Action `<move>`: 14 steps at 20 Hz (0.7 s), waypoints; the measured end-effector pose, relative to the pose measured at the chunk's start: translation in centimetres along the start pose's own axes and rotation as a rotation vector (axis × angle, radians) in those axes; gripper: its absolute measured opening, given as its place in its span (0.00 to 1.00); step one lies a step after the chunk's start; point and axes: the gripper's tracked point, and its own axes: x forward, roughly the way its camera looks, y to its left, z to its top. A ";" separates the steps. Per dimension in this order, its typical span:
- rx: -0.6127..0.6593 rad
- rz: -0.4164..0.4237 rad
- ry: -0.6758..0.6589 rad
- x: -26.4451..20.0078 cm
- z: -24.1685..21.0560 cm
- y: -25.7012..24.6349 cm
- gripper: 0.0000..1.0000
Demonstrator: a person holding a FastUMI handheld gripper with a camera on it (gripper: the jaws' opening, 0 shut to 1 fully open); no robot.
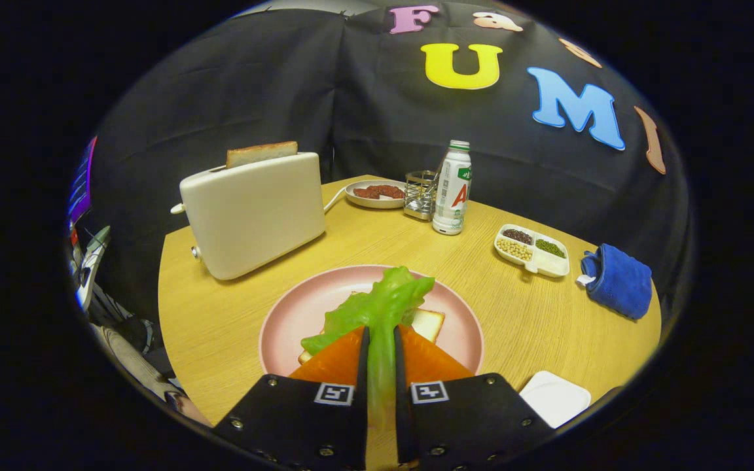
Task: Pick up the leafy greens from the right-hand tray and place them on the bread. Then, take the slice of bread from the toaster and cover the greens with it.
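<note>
The greens point(377, 307) are pinched in the claw point(381, 356) above the bread point(428, 322) on the plate point(298, 314), not yet laid down. A second slice point(262, 154) is seen standing in the toaster point(252, 212), so covering is judged left to do

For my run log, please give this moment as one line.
gripper: shut on leafy greens | greens: over bread on pink plate | toaster: slice inside

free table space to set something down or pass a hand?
Bare wood between the pink plate and divided dish, and ahead of the blue cloth. Crowded behind: toaster, sauce plate, wire holder, bottle. Gripper is shut on the leafy greens.
</note>
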 end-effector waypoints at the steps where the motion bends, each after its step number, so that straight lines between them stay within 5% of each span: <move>1: -0.019 -0.011 -0.005 -0.1 0.1 -0.2 0.30; 2: -0.033 -0.021 -0.012 0.1 0.2 -0.2 0.42; 3: -0.038 -0.022 -0.021 -0.1 0.5 0.0 0.42; 4: -0.043 -0.020 -0.033 0.0 0.7 0.3 0.62; 7: -0.047 -0.007 -0.054 -0.2 1.4 1.0 0.82; 8: -0.049 -0.014 -0.061 -0.4 1.6 1.0 1.00; 14: -0.042 -0.017 -0.100 -0.8 3.3 1.8 0.97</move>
